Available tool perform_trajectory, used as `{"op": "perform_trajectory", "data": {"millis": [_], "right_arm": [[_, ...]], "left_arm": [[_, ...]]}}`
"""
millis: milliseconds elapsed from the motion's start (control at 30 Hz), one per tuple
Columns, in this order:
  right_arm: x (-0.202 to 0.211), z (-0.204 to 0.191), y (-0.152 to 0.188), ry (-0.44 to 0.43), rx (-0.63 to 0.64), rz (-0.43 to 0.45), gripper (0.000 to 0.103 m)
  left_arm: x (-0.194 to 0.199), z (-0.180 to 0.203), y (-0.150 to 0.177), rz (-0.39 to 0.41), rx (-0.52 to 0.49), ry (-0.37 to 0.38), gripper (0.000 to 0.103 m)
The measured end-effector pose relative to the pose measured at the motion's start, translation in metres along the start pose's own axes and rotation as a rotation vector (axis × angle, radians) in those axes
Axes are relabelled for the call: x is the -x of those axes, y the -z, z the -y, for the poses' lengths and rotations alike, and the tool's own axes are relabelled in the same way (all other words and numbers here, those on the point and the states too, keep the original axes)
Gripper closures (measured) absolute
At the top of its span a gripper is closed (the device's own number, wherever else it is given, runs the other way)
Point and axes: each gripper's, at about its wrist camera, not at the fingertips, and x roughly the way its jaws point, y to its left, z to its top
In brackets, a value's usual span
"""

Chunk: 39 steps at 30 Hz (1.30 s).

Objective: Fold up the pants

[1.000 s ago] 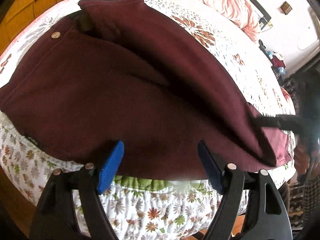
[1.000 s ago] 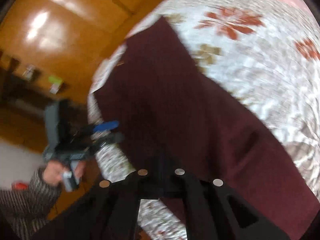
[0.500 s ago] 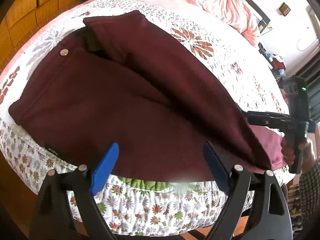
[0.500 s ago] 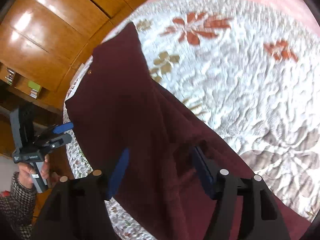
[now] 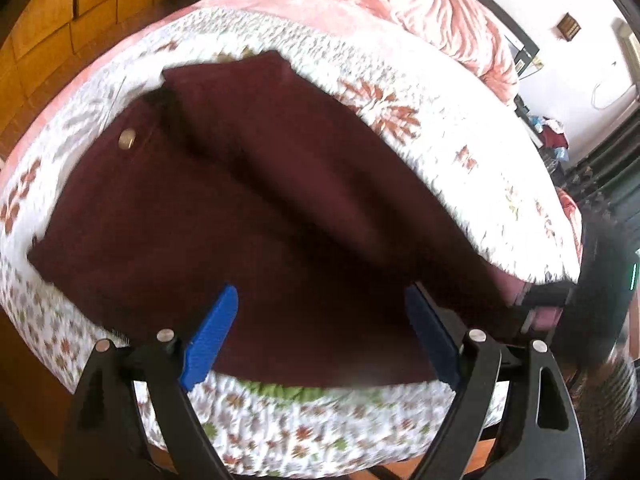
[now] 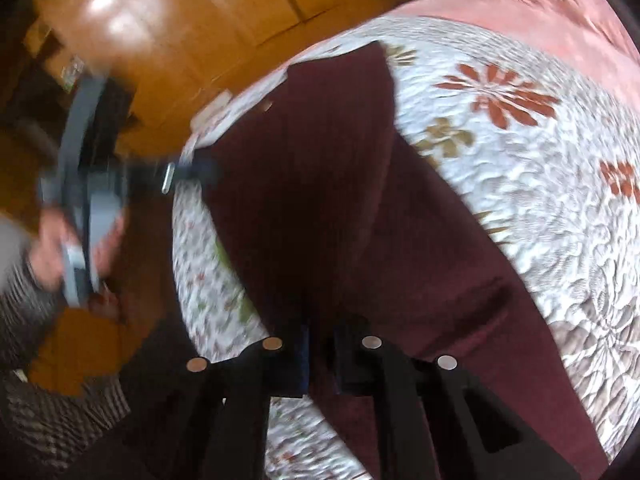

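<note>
Left gripper (image 5: pixel 320 336): blue pads spread wide, having just been opening; nothing between them; it hangs above the near long edge of the pants.
Right gripper (image 6: pixel 320 360): jaws drawn together, and maroon cloth runs up between the dark pads, so it looks pinched on the pants near the leg end; the view is blurred.
Edges: the pants' near long edge runs along the bed's front edge; the leg end reaches the bed's right corner in the left view. Bare quilt (image 5: pixel 460 128) lies beyond the far edge.
Pants (image 5: pixel 248 208): maroon, lying flat lengthwise on the bed, legs laid together with a crease between; waistband at far left, metal button (image 5: pixel 127 138) showing.
Surface: white quilt with flower print; rumpled pink blanket (image 5: pixel 420 4) behind.
Room: wooden cabinets (image 6: pixel 192 32) beside the bed, white wall beyond.
</note>
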Motion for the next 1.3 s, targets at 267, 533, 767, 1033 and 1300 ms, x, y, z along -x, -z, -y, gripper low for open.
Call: {"op": "perform_trajectory", "data": {"millis": [267,533,767,1033,1300], "right_arm": [[-0.045,0.003,0.03,0.026,-0.076,-0.048,0.094],[-0.039,0.014,0.035,-0.008,-0.115,-0.009,0.094],[-0.034,0.026,0.037,-0.06,-0.16,0.022,0.093],[-0.036,0.028,0.04,-0.076,-0.187,0.039,0.093],[-0.022,0.033,0.038,-0.062,-0.213,0.053,0.088]], "left_arm": [[-0.039,0.061,-0.094,-0.11,-0.06,-0.18,0.01],[-0.135,0.079,-0.169,-0.375,-0.089,-0.479,0.01],[-0.181,0.066,-0.178,-0.507,-0.054,-0.556,0.011],[-0.179,0.049,-0.174,-0.507,-0.089,-0.577,0.087],[-0.074,0.028,-0.147,-0.183,-0.031,-0.447,0.092]]}}
